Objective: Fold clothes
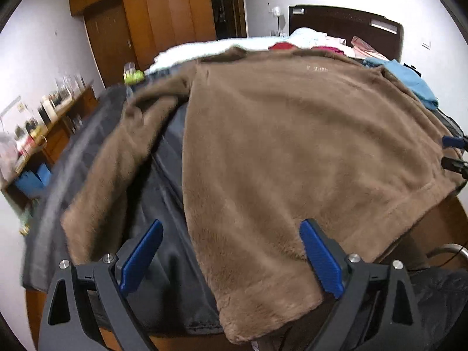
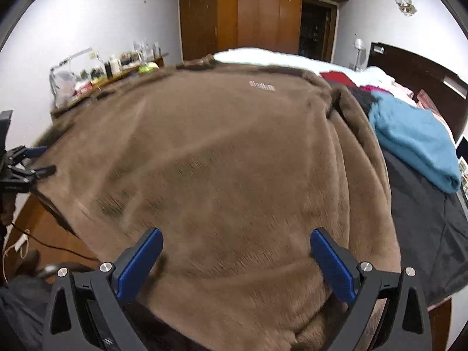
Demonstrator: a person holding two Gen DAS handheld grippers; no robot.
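A brown fleece top (image 1: 292, 146) lies spread flat on a dark sheet (image 1: 163, 204) at the foot of a bed, one sleeve (image 1: 117, 169) stretched out to the left. My left gripper (image 1: 231, 257) is open and empty over the top's lower left hem. My right gripper (image 2: 237, 263) is open and empty just above the top (image 2: 234, 161) near its lower right hem. The right gripper also shows at the right edge of the left wrist view (image 1: 453, 152). The left gripper shows at the left edge of the right wrist view (image 2: 32, 161).
A folded blue garment (image 2: 415, 143) lies on the bed to the right of the top, with red and pink clothes (image 2: 336, 77) behind it. A cluttered sideboard (image 2: 96, 73) stands along the left wall. A wooden wardrobe (image 2: 257, 14) and dark headboard (image 2: 424, 67) stand beyond.
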